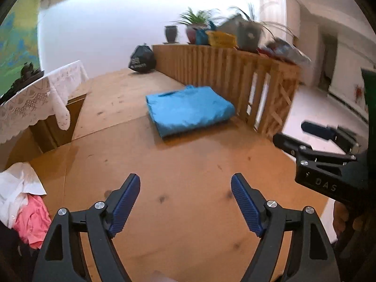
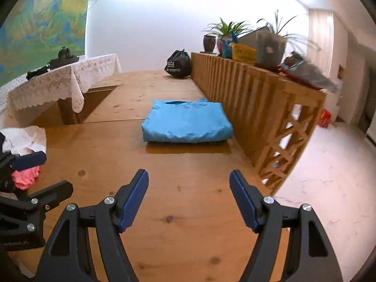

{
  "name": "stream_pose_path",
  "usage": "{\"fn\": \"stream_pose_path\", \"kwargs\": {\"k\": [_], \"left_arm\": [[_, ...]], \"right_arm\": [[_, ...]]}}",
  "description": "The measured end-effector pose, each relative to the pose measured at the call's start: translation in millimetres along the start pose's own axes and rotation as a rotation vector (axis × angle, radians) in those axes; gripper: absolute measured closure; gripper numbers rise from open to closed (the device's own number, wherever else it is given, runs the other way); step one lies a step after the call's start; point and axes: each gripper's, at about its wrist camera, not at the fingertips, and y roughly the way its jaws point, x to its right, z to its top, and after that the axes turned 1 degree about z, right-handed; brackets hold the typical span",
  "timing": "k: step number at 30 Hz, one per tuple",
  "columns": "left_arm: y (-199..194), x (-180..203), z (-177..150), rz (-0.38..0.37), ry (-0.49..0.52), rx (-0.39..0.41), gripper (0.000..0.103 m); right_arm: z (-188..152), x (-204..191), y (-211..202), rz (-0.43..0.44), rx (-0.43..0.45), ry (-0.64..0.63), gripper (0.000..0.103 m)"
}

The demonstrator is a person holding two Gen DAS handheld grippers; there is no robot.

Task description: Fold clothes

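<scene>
Both tongs were held released and empty above the wooden worktop [image 2: 188, 211]. The left tongs [image 1: 185, 202] and the right tongs [image 2: 189, 195] were spread wide, nothing between them. The folded blue garment [image 2: 186, 123] was laid flat farther along, just beside the slatted wooden railing [image 2: 253, 89]. A heap of unfolded clothes [image 1: 25, 202] was seen at the left edge.

Glossy wooden table [image 2: 188, 211], blue cloth [image 2: 188, 122]

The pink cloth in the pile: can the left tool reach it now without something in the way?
Probably yes. The left tool is open and empty; the pink cloth lies uncovered on its left.
</scene>
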Motion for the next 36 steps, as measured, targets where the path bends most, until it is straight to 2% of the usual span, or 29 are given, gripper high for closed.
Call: {"fn": "stream_pose_path", "kwargs": {"k": [6,10,14,18,22,27,32,36], "left_arm": [[-8.9,10.9,-29.9,0.016,0.002,-0.014,0.025],[-6.1,3.1,-50.2,0.076,-0.044,-0.004,0.025],[10.8,-6.8,-62.2,0.055,-0.102,-0.054,0.025],[26.5,-7.8,-75.7,0.059,-0.109,-0.074,0.025],[40.5,-3.2,-86.1,0.044,-0.103,-0.116,0.025],[52.0,0.4,-93.2,0.019,-0.114,-0.139,0.025],[52.8,7.8,-89.7,0.047,-0.079,-0.101,0.025],[55.5,11.4,-83.5,0.024,-0.091,-0.078,0.025]], "right_arm": [[-20.4,-6.8,-12.3,0.004,0.040,-0.001,0.031],[-31.8,-13.0,1.7,0.021,0.010,-0.004,0.031],[-41.1,-19.2,14.7,0.035,-0.014,-0.009,0.031],[-47.5,-29.1,25.6,0.016,-0.028,-0.030,0.031],[-52.4,-33.3,35.3,0.034,-0.036,-0.027,0.031],[-59.2,-30.5,56.2,0.035,-0.065,0.016,0.031],[-61.8,-30.9,69.4,0.040,-0.089,0.029,0.031],[-61.7,-31.2,68.5,0.034,-0.074,0.013,0.031]]}}
